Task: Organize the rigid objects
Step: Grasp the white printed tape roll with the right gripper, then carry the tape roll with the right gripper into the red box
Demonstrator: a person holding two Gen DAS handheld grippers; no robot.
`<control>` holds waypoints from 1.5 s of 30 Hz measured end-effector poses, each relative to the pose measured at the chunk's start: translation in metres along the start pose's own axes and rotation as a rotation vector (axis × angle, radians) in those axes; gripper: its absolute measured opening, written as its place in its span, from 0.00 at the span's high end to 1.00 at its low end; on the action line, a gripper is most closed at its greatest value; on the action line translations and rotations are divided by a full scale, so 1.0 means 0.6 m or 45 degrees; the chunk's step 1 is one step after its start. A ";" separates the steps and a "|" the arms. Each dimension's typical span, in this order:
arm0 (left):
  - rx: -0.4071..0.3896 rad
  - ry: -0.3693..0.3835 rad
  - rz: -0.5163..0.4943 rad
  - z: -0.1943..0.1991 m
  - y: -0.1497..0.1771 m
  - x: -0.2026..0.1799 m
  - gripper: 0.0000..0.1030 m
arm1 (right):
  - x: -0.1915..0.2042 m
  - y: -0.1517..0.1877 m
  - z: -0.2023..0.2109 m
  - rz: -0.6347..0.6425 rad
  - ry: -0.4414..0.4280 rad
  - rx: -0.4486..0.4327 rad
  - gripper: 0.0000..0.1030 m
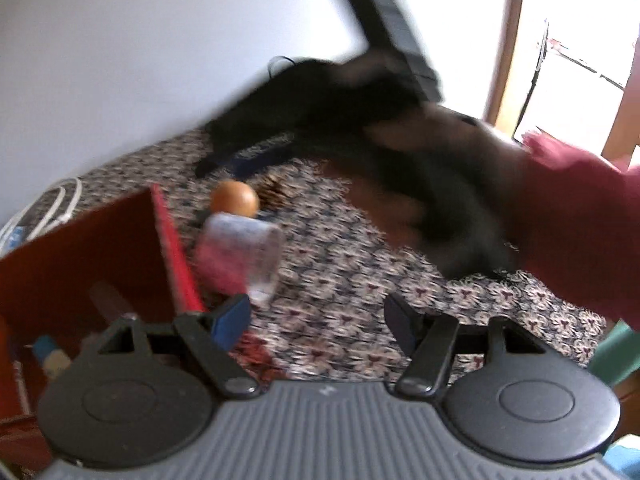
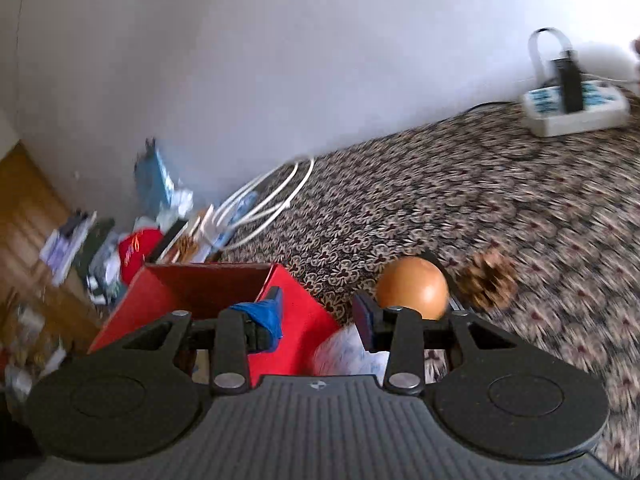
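Red box (image 2: 296, 304) at lower left already holds some items; orange ball (image 2: 412, 292) and pine cone (image 2: 486, 280) wait outside. Both the left gripper (image 1: 318, 320) and the right gripper (image 2: 318, 316) stand spread, pinching nothing.

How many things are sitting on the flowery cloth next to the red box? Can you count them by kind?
Orange balls: 1
Pine cones: 1
Clear bottles: 1
White power strips: 1
Total: 4, all outside the red box.

One red box (image 2: 296, 304), one pinecone (image 2: 486, 280), one bottle (image 1: 240, 256).
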State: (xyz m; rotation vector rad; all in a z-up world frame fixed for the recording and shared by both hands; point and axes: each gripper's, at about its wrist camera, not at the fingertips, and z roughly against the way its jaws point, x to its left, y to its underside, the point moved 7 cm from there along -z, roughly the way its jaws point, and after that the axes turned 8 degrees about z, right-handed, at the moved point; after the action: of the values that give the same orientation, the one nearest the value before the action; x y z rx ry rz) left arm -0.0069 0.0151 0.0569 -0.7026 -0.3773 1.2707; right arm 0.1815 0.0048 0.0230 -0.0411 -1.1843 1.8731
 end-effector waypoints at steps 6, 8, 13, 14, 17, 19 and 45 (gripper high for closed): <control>0.095 -0.054 0.046 -0.061 0.026 -0.024 0.35 | -0.014 0.008 -0.085 0.112 -0.056 0.181 0.79; 0.119 -0.080 0.075 -0.077 0.033 -0.024 0.35 | -0.017 0.020 -0.093 0.151 -0.063 0.238 0.79; 0.146 -0.153 0.132 -0.096 0.039 -0.007 0.35 | -0.033 0.052 -0.061 0.182 -0.148 0.304 0.78; 0.145 -0.170 0.136 -0.097 0.039 -0.005 0.35 | -0.042 0.060 -0.048 0.169 -0.157 0.312 0.78; 0.147 -0.209 0.144 -0.101 0.040 -0.001 0.34 | -0.067 0.085 -0.005 0.126 -0.176 0.317 0.78; 0.152 -0.221 0.136 -0.105 0.041 0.000 0.34 | -0.083 0.110 0.025 0.080 -0.189 0.335 0.78; 0.296 0.214 0.385 -0.188 -0.012 -0.029 0.26 | -0.230 0.286 0.196 -0.984 -0.261 0.082 0.77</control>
State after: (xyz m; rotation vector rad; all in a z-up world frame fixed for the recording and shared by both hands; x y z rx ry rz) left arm 0.0633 -0.0327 -0.0194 -0.6775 0.0176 1.4997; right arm 0.0984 -0.1990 -0.0951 0.5774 -1.0619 1.2392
